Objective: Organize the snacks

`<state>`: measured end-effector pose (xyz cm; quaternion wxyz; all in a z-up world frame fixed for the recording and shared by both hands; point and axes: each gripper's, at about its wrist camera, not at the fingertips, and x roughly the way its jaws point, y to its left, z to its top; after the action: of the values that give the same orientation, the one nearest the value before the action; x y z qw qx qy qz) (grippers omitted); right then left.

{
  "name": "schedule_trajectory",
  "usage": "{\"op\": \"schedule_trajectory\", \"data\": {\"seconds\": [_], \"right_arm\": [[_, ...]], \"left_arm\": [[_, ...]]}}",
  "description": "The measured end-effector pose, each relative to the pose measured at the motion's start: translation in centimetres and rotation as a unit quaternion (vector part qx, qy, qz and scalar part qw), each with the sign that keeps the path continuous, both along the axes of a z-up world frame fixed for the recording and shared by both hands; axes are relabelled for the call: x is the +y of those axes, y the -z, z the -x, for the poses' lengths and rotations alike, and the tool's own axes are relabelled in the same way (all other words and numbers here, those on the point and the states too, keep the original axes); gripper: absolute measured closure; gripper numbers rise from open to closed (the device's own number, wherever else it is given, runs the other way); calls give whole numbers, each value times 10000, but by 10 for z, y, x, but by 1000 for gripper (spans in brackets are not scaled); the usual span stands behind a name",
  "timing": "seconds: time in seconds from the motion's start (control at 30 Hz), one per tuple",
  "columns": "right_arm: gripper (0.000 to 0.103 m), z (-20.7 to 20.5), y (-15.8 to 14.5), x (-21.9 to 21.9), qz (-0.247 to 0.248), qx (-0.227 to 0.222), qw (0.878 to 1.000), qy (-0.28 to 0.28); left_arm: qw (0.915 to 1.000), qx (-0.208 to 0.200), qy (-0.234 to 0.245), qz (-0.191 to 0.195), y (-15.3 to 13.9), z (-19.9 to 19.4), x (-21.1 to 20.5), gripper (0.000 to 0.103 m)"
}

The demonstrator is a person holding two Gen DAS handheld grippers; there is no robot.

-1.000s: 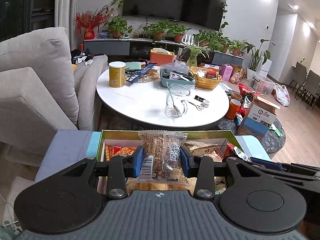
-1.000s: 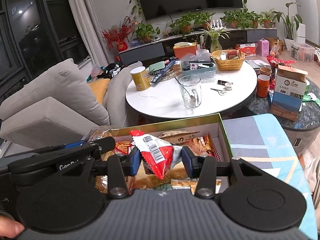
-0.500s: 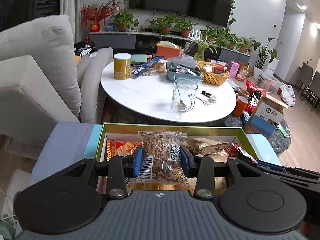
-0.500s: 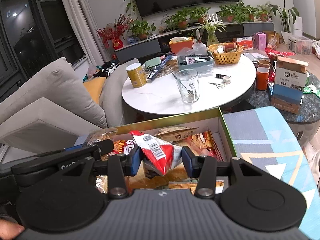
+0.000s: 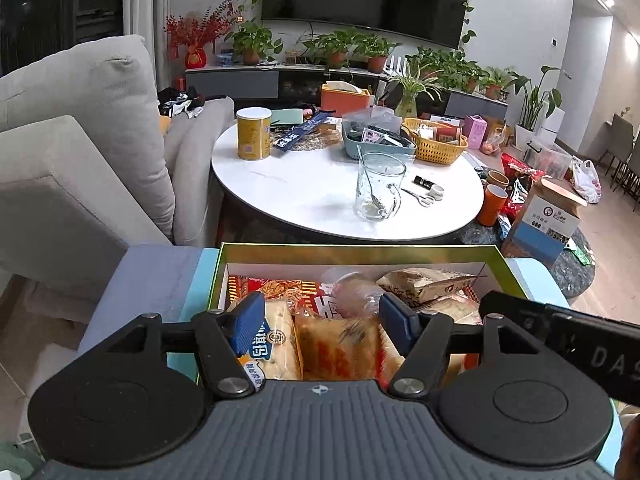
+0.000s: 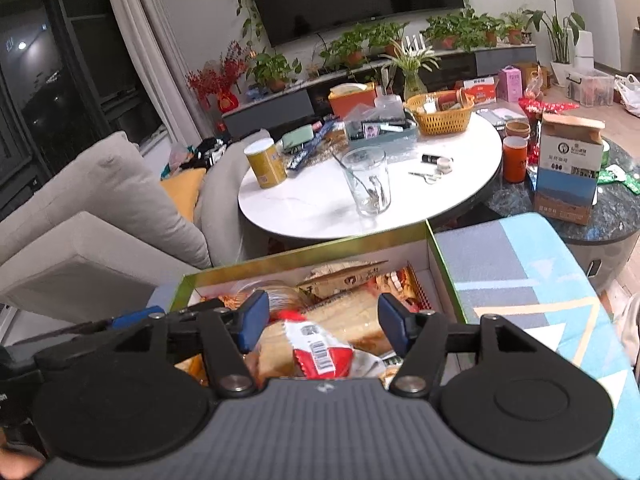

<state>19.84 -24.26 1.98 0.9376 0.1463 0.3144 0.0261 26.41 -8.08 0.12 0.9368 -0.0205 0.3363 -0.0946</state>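
Over the green-rimmed snack box, both grippers hang nose-down above the heap of packets. From the left wrist view, the left gripper has its jaws spread, having just been opening; no packet is pinched, and below the gap lies a blurred orange-and-clear packet, with a pale packet at 9 o'clock of it, beside the left pad. From the right wrist view, the right gripper also stands with jaws spread, just opened wider; the red-and-white packet sits low between them, at 6 o'clock of the gap, and neither pad presses on it. Both packets appear to lie loose on the pile inside the box, so the step in hand reads as the release at the end of a drop-off.

At 12 o'clock beyond the box, the round white tabletop carries a glass mug, a yellow can and a woven basket.

Next, each gripper probably needs to lift clear, jaws kept apart, so no wrapper snags, before reaching for whatever snack remains outside the box.
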Motion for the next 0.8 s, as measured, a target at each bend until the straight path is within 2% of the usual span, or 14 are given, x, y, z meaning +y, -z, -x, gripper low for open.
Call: {"op": "schedule_trajectory", "data": {"seconds": [0.43, 0.57, 0.67, 0.8], "right_arm": [[45, 13, -5, 5, 101, -16, 9998, -148], [45, 28, -5, 7, 115, -45, 9998, -145], [45, 39, -5, 9, 92, -40, 9998, -152], [45, 52, -9, 14, 41, -27, 9997, -226]], "left_arm": [[9999, -112, -79, -86, -7, 20, 8, 42], [9994, -217, -10, -264, -10, 36, 10, 41], [9989, -335, -58, -335, -14, 51, 14, 35], [9977, -511, -40, -437, -22, 73, 17, 35]]}}
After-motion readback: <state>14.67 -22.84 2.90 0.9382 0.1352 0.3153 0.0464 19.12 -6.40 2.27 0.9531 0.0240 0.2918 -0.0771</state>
